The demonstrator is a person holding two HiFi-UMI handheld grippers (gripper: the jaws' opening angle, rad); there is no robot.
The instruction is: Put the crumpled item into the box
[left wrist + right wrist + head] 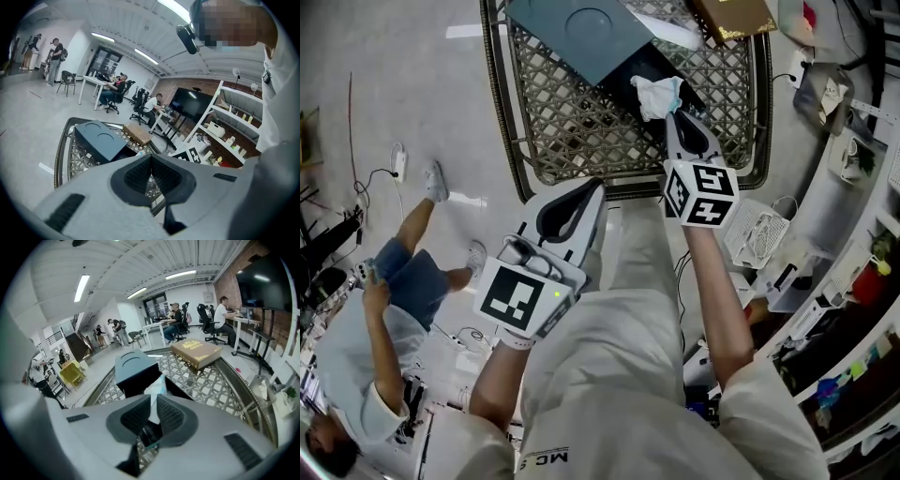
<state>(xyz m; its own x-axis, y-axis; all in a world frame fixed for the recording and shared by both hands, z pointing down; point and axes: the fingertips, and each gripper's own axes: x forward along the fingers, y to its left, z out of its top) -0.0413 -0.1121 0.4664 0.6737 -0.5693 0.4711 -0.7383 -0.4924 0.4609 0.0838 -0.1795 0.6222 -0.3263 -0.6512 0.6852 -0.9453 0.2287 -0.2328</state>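
— Progress on the job?
— The carry is close to its end, I judge. My right tongs (670, 114) are clamped on the crumpled item (656, 96), holding it just above the black box (623, 80), which sits toward the table's far right corner.
— And the other pair?
— My left tongs (593, 192) are pressed together on nothing, at the table's near edge.
— What does the next move call for?
— Lowering the item into the box and letting go. The grey-blue lid (581, 33) lies askew over part of the box, so I must aim for the uncovered side.
— How will it handle?
— It is white with a pale blue patch, soft and creased; whether paper or cloth I cannot tell. The box looks rigid and matte. The table (502, 122) is open lattice inside a ribbed rim, so a miss could snag there.
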